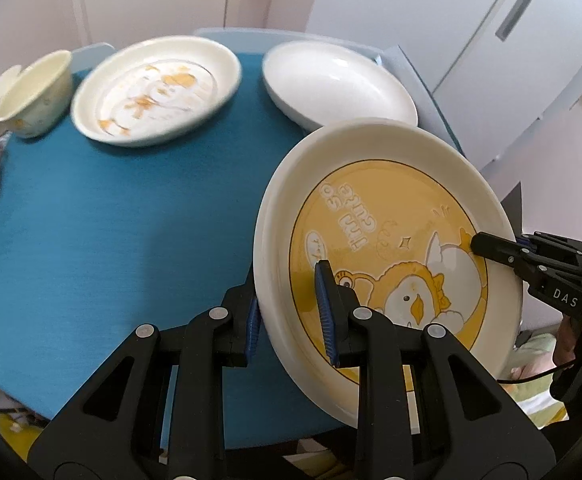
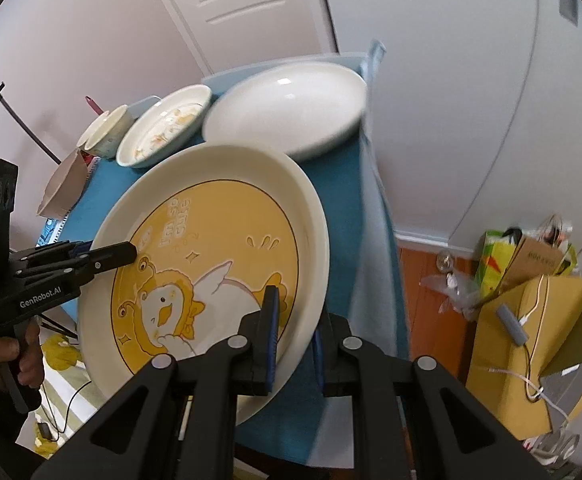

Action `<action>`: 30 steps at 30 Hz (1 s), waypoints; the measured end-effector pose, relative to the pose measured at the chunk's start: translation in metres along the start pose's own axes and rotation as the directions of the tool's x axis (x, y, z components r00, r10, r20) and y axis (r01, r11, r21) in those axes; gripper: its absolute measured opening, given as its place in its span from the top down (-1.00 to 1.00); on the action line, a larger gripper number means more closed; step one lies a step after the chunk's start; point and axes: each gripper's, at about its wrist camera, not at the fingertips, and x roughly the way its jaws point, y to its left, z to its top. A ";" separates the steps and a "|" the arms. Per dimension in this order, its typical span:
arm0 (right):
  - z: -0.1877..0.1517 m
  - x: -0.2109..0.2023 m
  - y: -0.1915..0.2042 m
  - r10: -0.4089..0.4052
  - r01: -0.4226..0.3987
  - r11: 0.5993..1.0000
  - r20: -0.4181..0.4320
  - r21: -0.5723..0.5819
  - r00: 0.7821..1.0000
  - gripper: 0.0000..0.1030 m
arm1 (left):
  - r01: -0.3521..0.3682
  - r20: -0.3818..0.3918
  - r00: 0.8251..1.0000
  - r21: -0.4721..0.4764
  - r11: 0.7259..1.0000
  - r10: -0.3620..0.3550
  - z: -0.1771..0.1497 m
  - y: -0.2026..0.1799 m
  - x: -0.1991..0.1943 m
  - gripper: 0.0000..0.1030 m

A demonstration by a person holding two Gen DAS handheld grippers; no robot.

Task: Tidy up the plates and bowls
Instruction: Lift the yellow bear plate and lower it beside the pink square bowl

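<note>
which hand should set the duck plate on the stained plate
Left. Both grippers, left and right, clamp the duck plate, but the stained plate lies on the left gripper's side.

Bright, soft daylight throughout, no harsh contrast. Strong fisheye bending at the edges, with dark vignette corners in both views. Motion blur on the far stained plate [image 1: 155, 90] and small bowl [image 1: 35, 94]; smeared rim on the white bowl [image 2: 287, 108]. Sharp focus on the near yellow plate [image 1: 387, 256]. Small glare spots on that white bowl. Soft shadow across the blue desk [image 1: 103, 216] near the left tongs [image 1: 291, 320].
</note>
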 end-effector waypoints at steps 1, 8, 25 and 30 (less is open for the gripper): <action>0.004 -0.003 0.008 -0.002 0.002 1.000 0.009 -0.008 1.000 0.74 | -0.001 0.008 1.000 0.000 1.000 0.001 0.001 0.004 -0.005 0.57; 0.030 -0.008 0.072 0.017 -0.014 0.999 0.063 -0.040 0.998 0.74 | -0.032 0.048 0.998 -0.006 0.999 0.032 -0.001 0.055 -0.053 0.57; 0.046 0.096 0.243 0.089 -0.090 0.993 -0.013 -0.082 0.996 0.74 | -0.106 -0.001 0.994 -0.083 0.991 0.106 -0.027 0.254 -0.078 0.57; 0.040 0.124 0.264 0.076 -0.079 0.993 -0.029 -0.085 0.997 0.74 | -0.092 -0.014 0.996 -0.089 0.992 0.091 -0.041 0.282 -0.065 0.57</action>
